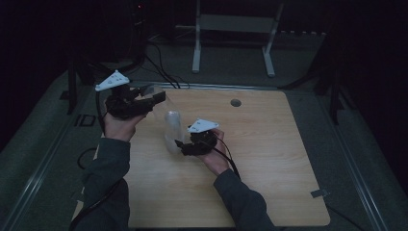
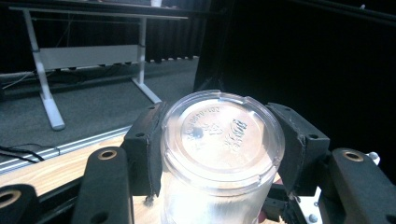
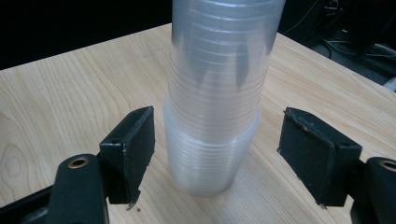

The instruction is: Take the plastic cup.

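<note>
A stack of clear plastic cups (image 1: 172, 130) (image 3: 217, 93) stands upside down on the wooden table (image 1: 260, 159). My right gripper (image 1: 180, 146) (image 3: 217, 149) is open beside the stack's base: one pad (image 3: 133, 149) on each side, a gap between each and the cups. My left gripper (image 1: 156, 98) (image 2: 219, 119) is raised at the table's far left corner. It is shut on a single clear cup (image 1: 152, 91) (image 2: 222, 154), whose flat bottom faces the left gripper camera.
A round cable hole (image 1: 235, 102) sits near the table's far edge. A white metal frame (image 1: 233, 29) stands on the floor beyond the table, with black cables (image 1: 159, 67) to its left. A small tape piece (image 1: 320, 193) lies at the near right corner.
</note>
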`<action>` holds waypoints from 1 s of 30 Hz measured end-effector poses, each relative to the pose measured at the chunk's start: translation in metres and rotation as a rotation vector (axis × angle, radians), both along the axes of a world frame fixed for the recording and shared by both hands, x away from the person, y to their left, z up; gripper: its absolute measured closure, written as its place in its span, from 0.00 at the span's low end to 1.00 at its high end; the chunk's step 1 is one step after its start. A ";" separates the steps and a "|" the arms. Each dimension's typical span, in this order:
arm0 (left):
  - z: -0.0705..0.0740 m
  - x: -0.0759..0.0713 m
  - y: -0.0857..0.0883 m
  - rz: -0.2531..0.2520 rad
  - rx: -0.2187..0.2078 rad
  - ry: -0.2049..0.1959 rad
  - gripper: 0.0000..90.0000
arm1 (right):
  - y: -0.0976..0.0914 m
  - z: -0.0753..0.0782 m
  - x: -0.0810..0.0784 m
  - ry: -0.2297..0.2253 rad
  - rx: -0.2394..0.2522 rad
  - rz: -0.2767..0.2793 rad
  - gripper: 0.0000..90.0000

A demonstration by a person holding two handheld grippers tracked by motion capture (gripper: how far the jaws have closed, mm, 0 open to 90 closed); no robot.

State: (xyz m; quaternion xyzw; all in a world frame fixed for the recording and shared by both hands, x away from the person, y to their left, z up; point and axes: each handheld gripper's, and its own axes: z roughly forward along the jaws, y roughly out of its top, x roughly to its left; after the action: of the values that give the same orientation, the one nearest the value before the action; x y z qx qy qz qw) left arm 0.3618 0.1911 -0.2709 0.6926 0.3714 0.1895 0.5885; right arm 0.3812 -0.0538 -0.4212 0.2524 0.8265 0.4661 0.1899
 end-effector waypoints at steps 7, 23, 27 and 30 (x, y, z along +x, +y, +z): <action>-0.003 -0.004 0.007 -0.005 -0.037 0.017 0.47 | -0.003 0.005 -0.004 -0.009 0.002 0.009 0.29; -0.016 -0.012 0.016 -0.002 -0.098 0.067 0.47 | -0.011 0.013 -0.012 -0.032 0.010 0.017 0.30; -0.023 -0.013 0.022 0.006 -0.123 0.087 0.47 | -0.010 0.014 -0.014 -0.038 -0.001 0.017 0.30; -0.029 -0.016 0.026 0.004 -0.126 0.095 0.47 | -0.012 0.013 -0.014 -0.036 -0.005 0.008 0.33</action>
State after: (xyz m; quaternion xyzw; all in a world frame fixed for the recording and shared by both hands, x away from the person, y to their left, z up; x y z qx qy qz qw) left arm 0.3461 0.2169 -0.2998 0.6617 0.4114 0.1336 0.6124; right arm 0.3670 -0.0654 -0.4079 0.2401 0.8252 0.4692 0.2032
